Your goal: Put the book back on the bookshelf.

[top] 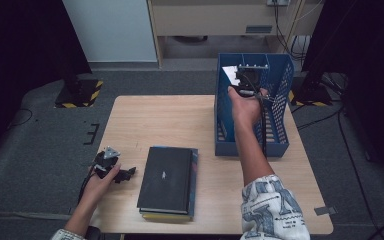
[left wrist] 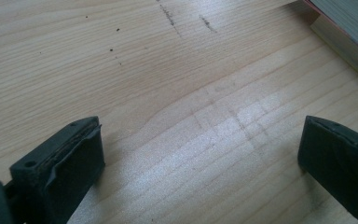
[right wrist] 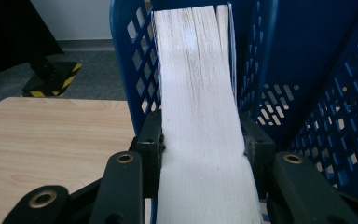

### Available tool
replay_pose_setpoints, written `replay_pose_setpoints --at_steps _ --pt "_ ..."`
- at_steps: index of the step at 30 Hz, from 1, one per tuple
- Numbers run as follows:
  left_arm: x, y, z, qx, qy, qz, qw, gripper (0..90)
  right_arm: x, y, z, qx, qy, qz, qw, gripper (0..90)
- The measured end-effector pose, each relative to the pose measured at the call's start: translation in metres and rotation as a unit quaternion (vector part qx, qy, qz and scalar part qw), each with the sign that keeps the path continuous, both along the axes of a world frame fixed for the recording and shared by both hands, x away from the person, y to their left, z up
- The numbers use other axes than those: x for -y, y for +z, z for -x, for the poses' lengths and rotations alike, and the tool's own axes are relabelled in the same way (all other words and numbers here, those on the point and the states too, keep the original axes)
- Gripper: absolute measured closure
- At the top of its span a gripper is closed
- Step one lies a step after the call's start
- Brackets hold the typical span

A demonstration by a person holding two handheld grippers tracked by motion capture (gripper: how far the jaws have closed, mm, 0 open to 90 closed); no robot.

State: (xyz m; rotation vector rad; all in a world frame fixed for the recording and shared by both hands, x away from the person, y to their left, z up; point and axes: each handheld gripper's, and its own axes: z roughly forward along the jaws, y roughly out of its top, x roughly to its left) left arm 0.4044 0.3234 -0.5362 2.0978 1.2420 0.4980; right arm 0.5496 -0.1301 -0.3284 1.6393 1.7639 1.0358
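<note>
— Pale wood tabletop [top: 180,115], dark floor around it, cables trailing at the far right. Where is the book being handled?

— At about one o'clock on the table, inside the blue perforated file rack [top: 280,135]. The right gripper [top: 247,82] has a white-edged book [right wrist: 200,116] between its jaws, page edges facing the camera in the right gripper view.

— Is it actually clamped?

— Yes. Both black pads [right wrist: 151,140] press against the book's two sides, one at nine o'clock of the page block, one at three. The book stands upright, leaning along the rack's left wall, its top toward twelve o'clock.

— And the other tongs?

— The left gripper [top: 115,172] rests low at about eight o'clock on the table, jaws spread wide with bare wood between them in the left gripper view.

— Anything near it?

— A stack of books [top: 167,182] with a black cover on top lies flat just beside it, toward three o'clock, not touching. Its page edge shows at the upper right corner of the left gripper view.
</note>
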Motion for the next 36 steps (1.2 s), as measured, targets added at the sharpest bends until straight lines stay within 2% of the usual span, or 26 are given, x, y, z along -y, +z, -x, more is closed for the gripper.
replay_pose_setpoints --at_steps 8,16,25,36 --pt "0.0 0.0 0.0 -0.001 -0.002 0.0 1.0 0.0 -0.004 -0.003 -0.014 -0.002 -0.013 0.003 0.9999 60.2" --pt "0.0 0.0 0.0 -0.001 -0.004 -0.001 1.0 0.0 -0.006 -0.003 -0.021 -0.002 -0.018 0.008 0.9998 60.3" --pt "0.001 0.0 -0.001 -0.002 -0.005 -0.001 1.0 0.0 -0.004 -0.004 -0.023 -0.003 -0.021 0.0 0.9998 60.0" --pt "0.001 0.001 0.0 -0.003 -0.006 -0.002 1.0 0.0 -0.01 -0.004 -0.023 0.003 -0.024 0.017 0.9996 60.3"
